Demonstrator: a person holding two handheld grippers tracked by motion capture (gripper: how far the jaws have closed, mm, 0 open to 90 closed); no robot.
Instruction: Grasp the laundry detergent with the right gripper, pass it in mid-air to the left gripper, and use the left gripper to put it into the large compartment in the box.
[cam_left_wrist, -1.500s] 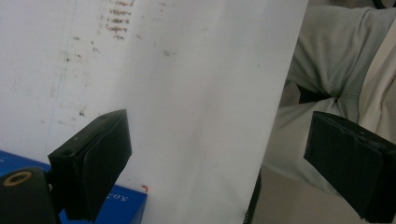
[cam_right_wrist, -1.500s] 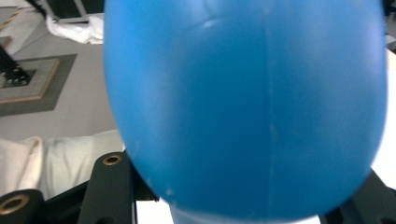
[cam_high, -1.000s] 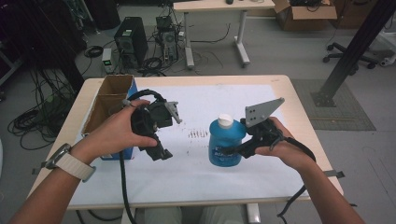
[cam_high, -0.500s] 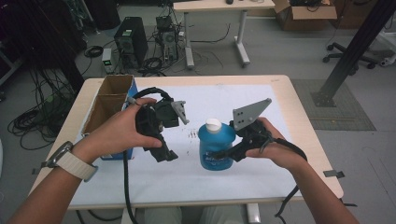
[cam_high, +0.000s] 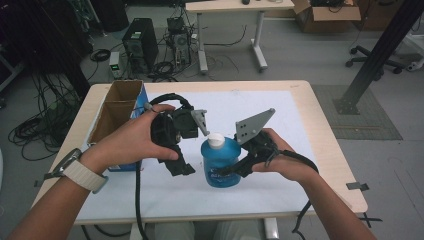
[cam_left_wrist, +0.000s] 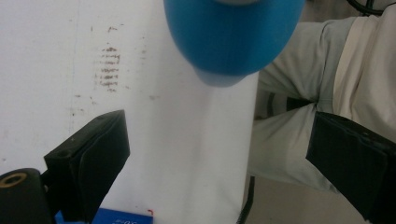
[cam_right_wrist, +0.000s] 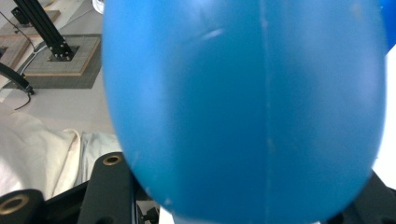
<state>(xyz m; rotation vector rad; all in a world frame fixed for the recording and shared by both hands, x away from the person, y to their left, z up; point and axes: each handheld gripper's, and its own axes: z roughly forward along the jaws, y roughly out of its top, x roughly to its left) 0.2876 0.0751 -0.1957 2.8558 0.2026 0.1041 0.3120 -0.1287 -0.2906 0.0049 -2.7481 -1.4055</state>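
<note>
The right tool (cam_high: 231, 171) pinches the blue bottle (cam_high: 220, 162) upright, while the left tool (cam_high: 181, 167) hangs spread, pointing down beside it.

High view overhead, gripper views close, sharing bottle (cam_high: 220, 162)

i work in a lab: computer towers (cam_high: 140, 45) and tangled cables (cam_high: 35, 125) on grey carpet, desks (cam_high: 235, 7), a cardboard box (cam_high: 327, 10).

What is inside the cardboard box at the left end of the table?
The cardboard box stands open, split into two compartments by a divider. The brown inner walls show nothing sticking up. The floor of the near compartment is hidden behind the left hand, so its contents cannot be told.
</note>
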